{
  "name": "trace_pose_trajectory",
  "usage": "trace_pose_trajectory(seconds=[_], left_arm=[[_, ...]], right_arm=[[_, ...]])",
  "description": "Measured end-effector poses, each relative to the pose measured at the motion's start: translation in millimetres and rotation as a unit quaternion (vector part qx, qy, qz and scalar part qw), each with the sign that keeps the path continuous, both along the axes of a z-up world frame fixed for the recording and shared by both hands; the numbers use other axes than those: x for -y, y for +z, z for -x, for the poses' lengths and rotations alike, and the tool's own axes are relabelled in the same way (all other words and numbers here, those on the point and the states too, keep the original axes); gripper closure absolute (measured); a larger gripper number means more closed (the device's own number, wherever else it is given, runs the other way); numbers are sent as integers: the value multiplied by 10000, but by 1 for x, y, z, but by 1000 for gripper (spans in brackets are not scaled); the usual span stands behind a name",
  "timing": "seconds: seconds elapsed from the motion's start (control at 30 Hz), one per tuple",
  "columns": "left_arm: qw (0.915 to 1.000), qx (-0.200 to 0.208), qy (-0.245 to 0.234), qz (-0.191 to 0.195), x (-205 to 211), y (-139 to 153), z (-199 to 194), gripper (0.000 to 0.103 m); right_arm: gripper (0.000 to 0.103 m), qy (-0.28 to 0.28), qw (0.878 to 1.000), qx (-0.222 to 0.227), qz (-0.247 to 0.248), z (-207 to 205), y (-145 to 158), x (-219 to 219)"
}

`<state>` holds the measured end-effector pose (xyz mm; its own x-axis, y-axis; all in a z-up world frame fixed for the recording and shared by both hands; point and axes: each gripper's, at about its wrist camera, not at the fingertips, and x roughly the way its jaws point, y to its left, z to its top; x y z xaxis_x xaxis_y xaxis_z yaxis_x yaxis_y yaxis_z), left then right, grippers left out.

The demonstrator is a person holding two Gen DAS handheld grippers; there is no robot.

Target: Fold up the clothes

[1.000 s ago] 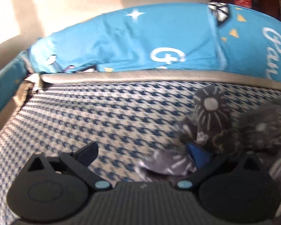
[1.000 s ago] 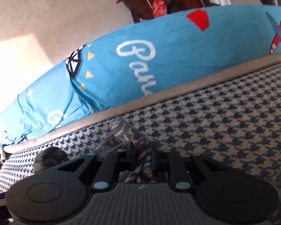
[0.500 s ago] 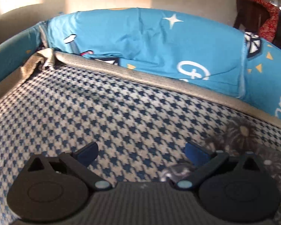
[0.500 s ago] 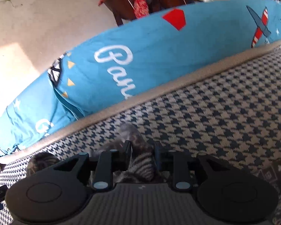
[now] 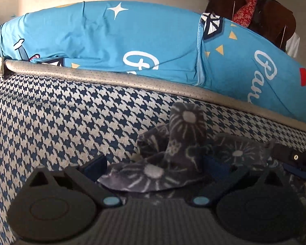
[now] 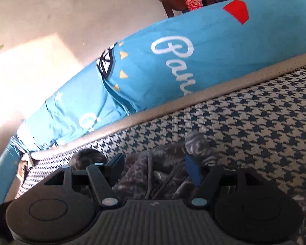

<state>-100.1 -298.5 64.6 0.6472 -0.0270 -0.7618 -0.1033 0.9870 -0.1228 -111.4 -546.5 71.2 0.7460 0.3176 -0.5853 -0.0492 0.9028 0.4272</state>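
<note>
On houndstooth-weave cloth lies crumpled, fuzzy garment.

You have a soft, fuzzy grey garment on coarse woven houndstooth cloth edged with matt, perforated beige trim. At 12 o'clock lies smooth, faintly sheened blue printed fabric. Your left gripper is matt black plastic, ribbed at its base.
</note>
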Motion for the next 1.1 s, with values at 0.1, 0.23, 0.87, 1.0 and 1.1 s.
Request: trace_pose_trajectory(seconds=[0.1,0.23,0.87,1.0,1.1], left_arm=[[9999,-86,18,-93,1,-7,0,0],[9998,-148,43,-155,1,-11,1,0],[9985,-141,224,-482,2,-6,3,0],[9974,34,377,-620,-3,2,3,0],[9965,105,512,-656,-8,7,2,0]], right_arm=[[26,140,9997,-200,65,-4,-9,-9],[21,255,9978,-404,467,-7,-22,-26],[85,181,9983,104,539,-14,-18,-50],[88,105,9982,457,378,-16,-6,-52],[88,85,9965,740,389,-18,4,-59]])
